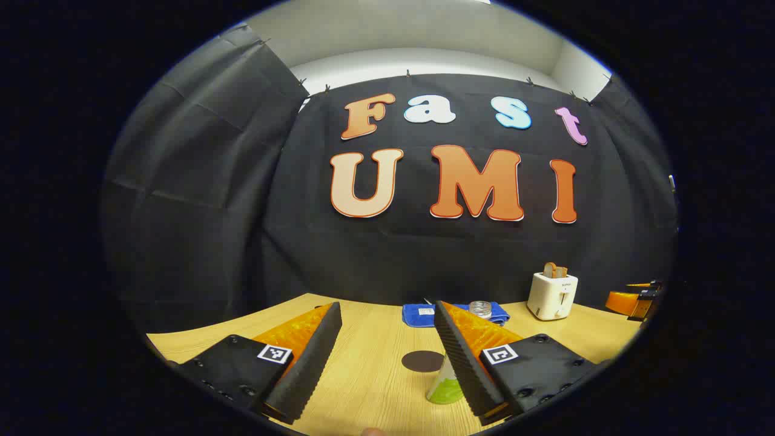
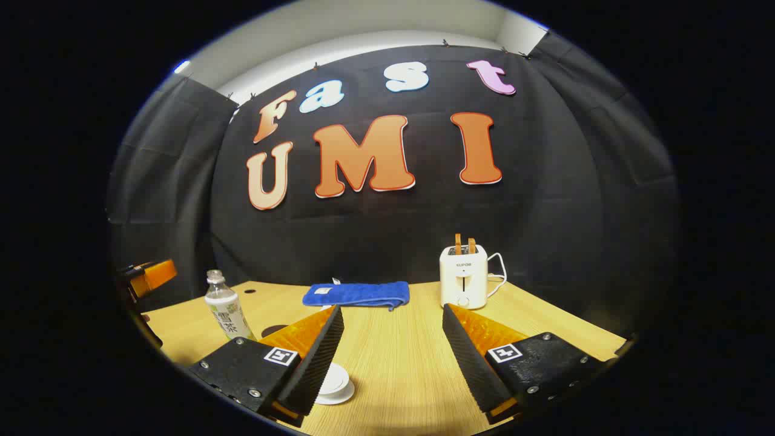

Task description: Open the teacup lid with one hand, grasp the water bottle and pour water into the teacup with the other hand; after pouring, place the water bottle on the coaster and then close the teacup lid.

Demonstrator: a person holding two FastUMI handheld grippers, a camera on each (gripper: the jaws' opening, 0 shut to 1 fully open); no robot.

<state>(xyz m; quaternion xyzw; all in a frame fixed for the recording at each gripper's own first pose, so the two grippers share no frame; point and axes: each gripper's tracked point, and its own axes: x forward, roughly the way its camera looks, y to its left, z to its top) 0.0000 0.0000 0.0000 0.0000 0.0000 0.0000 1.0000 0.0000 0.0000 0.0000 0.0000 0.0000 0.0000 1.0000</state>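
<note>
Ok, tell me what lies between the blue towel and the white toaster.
In the right gripper view, only bare wooden tabletop lies between the blue towel and the white toaster.

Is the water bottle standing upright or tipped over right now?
Upright: in the right gripper view the water bottle stands on the table, neck up.

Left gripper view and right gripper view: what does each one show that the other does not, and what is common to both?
Left gripper view: the open left claw close up, with the whole dark coaster between its fingers. Right gripper view: the open right claw close up, the white teacup lid and a white cord. Both: water bottle, blue towel, toaster, wooden table.
</note>
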